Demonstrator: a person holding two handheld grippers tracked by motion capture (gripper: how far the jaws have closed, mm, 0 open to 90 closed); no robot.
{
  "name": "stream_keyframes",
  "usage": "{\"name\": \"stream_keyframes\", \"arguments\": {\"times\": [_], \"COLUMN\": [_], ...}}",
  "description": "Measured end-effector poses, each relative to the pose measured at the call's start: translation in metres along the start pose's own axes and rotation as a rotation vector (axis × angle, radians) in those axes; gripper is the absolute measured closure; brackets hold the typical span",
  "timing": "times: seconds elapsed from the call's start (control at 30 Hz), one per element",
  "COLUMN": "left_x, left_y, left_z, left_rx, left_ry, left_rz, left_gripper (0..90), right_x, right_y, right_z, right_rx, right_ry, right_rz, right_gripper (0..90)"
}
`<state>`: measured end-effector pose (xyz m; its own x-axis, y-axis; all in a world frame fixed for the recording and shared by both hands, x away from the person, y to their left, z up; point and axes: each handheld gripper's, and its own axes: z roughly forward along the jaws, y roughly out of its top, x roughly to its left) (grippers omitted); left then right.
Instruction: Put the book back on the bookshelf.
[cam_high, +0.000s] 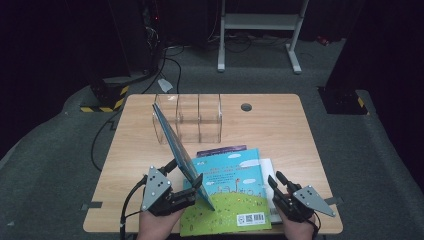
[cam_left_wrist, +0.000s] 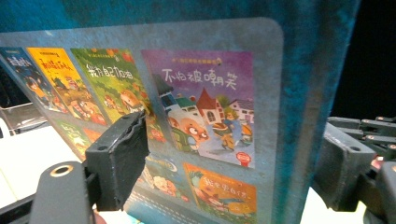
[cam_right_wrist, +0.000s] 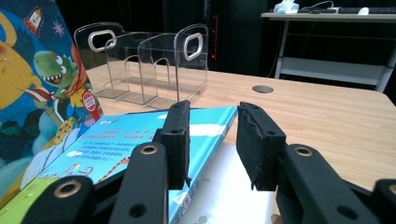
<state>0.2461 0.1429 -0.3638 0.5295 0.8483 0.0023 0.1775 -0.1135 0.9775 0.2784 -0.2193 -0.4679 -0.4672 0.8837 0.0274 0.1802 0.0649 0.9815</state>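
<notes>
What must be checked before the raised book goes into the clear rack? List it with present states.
1. Raised book between the left hand-held gripper jaws: ok.
2. Pads firmly pressing the book: cannot tell.
3. Book stands on edge, tilted toward the rack: ok.
4. Rack slots free: ok.
5. Right hand-held gripper jaws apart, holding nothing: ok.
6. Flat book lies clear of the path to the rack: ok.
</notes>
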Motion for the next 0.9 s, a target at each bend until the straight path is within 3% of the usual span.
{"name": "stream_keyframes", "arguments": {"times": [0.43,0.9], "left_x": [0.009,0.011], "left_y": [-0.001,-0.002], "left_z": [-0.010,-0.020], "left_rx": [0.003,0.014], "left_ry": [0.017,0.048], "left_rz": [-0.001,0.001], "left_gripper": [30.3,34.0], "right_x": [0.001,-0.009], "right_y": [0.001,0.007], "right_z": [0.002,0.009], "right_rx": [-0.003,-0.030], "right_ry": [0.003,-0.010], "right_rz": [0.007,0.037], "right_gripper": [66.2,66.9]}}
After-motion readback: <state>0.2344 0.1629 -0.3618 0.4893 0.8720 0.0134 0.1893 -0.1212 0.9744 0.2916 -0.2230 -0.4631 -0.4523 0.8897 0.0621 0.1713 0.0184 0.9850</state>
